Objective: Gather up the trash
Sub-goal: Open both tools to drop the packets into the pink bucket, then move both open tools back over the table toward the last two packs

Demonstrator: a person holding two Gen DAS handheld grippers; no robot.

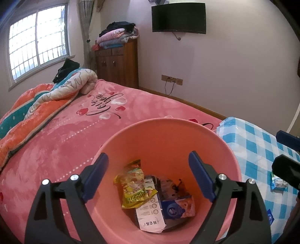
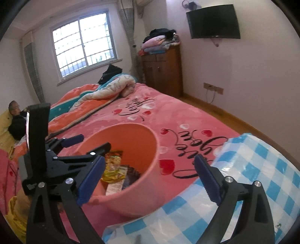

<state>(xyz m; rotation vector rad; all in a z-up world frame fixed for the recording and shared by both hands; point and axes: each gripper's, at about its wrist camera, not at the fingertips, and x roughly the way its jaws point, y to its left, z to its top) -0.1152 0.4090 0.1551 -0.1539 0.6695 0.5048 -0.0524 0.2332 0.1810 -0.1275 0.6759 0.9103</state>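
Note:
A pink bin (image 1: 163, 135) stands on the bed. In it lie a yellow snack wrapper (image 1: 135, 185), a white paper packet (image 1: 150, 215) and a blue tissue pack (image 1: 178, 206). My left gripper (image 1: 148, 155) hangs open over the bin's mouth with nothing between its fingers. In the right wrist view the bin (image 2: 131, 197) is left of centre. My right gripper (image 2: 150, 159) is open and empty beside the bin's right rim, over the bed and the blue checked cloth (image 2: 253, 169). On that cloth lies a small wipes packet (image 1: 279, 183).
A pink bedspread (image 1: 75, 131) covers the bed, with a bunched orange quilt (image 1: 37, 105) at the far left. A person (image 2: 16, 120) lies at the head of the bed. A wooden cabinet (image 1: 116, 63) and a wall television (image 1: 178, 17) stand beyond.

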